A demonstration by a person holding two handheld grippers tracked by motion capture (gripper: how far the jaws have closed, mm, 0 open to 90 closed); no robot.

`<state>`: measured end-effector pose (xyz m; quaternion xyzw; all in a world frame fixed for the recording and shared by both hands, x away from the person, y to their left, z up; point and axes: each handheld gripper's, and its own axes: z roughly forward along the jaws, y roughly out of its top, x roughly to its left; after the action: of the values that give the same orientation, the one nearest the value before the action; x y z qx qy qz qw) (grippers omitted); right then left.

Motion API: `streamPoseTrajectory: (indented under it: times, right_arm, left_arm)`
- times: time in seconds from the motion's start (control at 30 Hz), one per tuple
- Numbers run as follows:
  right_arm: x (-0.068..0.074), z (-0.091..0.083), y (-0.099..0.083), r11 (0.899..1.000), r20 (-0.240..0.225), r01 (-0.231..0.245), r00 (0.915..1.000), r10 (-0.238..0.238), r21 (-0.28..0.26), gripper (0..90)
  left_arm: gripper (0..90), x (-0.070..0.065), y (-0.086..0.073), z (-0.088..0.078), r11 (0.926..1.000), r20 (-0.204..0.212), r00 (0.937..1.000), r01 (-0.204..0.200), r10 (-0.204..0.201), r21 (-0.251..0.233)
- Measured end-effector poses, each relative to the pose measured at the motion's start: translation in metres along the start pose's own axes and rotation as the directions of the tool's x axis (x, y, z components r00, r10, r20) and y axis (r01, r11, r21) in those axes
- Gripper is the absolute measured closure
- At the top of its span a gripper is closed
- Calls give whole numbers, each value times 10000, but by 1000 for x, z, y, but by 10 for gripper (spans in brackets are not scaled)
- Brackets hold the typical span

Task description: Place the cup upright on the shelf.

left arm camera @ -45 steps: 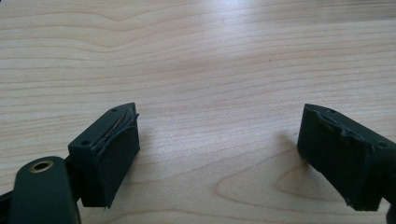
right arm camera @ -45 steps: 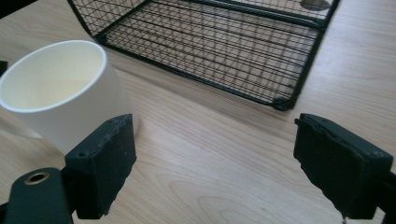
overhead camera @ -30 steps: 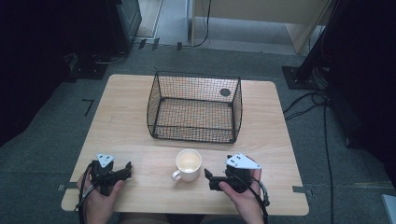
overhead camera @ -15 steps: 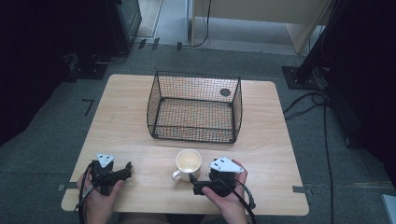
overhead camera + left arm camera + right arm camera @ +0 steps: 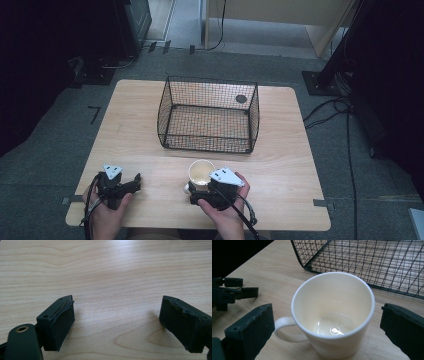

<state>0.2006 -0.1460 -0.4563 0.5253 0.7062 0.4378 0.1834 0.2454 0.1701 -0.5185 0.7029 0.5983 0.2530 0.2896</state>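
One white mug [image 5: 201, 173], one black wire basket [image 5: 209, 114] and two hand-held grippers are seen on a pale wooden table [image 5: 285, 150] from the high view; the basket is set at the table's middle toward the far edge, its open top up, and nothing is seen inside it; a single dark round mark [image 5: 241, 99] is seen on the tabletop behind its far right corner. The mug is stood upright and empty just in front of the basket's near wall, apart from it, with its handle [image 5: 284, 328] turned toward the person's left.

The right gripper [image 5: 202, 192] is held directly at the mug, near the table's front edge; in the right gripper view its two jaws are spread wide, one at each side of the mug; the cup is flanked but not seen to be touched, and the handle is seen beside the left-hand jaw. The left gripper [image 5: 131, 182] is held low at the front left of the table, well apart from the mug; in the left gripper view its jaws are parted widely over bare wood with nothing between them.

Bare tabletop is left at both sides of the basket and to the right of the mug; grey carpet and trailing cables [image 5: 334, 107] are seen beyond the table's right edge.
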Motion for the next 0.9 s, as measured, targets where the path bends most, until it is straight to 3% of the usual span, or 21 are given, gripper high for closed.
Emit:
streamPoseTrajectory:
  times: [0.03, 0.07, 0.1, 0.13, 0.2, 0.3, 0.37, 0.4, 0.43, 0.53, 0.9]
  right_arm:
    - [0, 0, 0, 10000, 0, 0, 10000, 0, 0, 0]
    - [4, 3, 1, 9997, 593, -209, 9980, 215, -107, 0]
    - [4, 3, 1, 9997, 593, -209, 9980, 215, -107, 0]
    - [7, 7, 2, 9987, 1122, -494, 9924, 507, -139, 0]
    - [11, 10, 2, 9981, 1302, -595, 9896, 608, -137, 0]
    - [15, 11, 1, 9982, 1196, -562, 9911, 582, -199, 0]
    - [21, 16, 0, 9998, 1409, -210, 9898, 213, -36, 0]
    - [21, 16, 0, 9998, 1409, -210, 9898, 213, -36, 0]
    - [21, 19, -1, 9997, 1770, -229, 9840, 217, 48, 0]
    - [20, 20, -2, 9996, 1920, -239, 9812, 204, 157, 0]
    - [19, 16, -8, 9970, 1853, 557, 9805, -646, 530, 0]
  left_arm:
    - [132, 0, 0, 0, 10000, 0, 10000, 0, 0, 0]
    - [132, 0, 0, 0, 10000, -4, 10000, 10, -10, 0]
    - [132, 0, 0, 0, 10000, -4, 10000, 10, -10, 0]
    - [132, 0, 0, 0, 10000, -1, 10000, 1, -1, 0]
    - [132, 0, 0, 0, 10000, 0, 10000, -1, 1, 1]
    - [131, 0, 0, 0, 10000, 1, 10000, 0, 0, 1]
    - [132, 0, 0, 0, 10000, -1, 10000, 0, 0, 3]
    - [132, 0, 0, 0, 10000, -1, 10000, 0, 0, 3]
    - [131, 0, 0, 0, 10000, 0, 10000, 10, -10, 2]
    - [132, 0, 0, 0, 10000, -2, 10000, -2, 2, 2]
    - [132, 0, 0, 0, 10000, -1, 10000, 6, -6, 3]
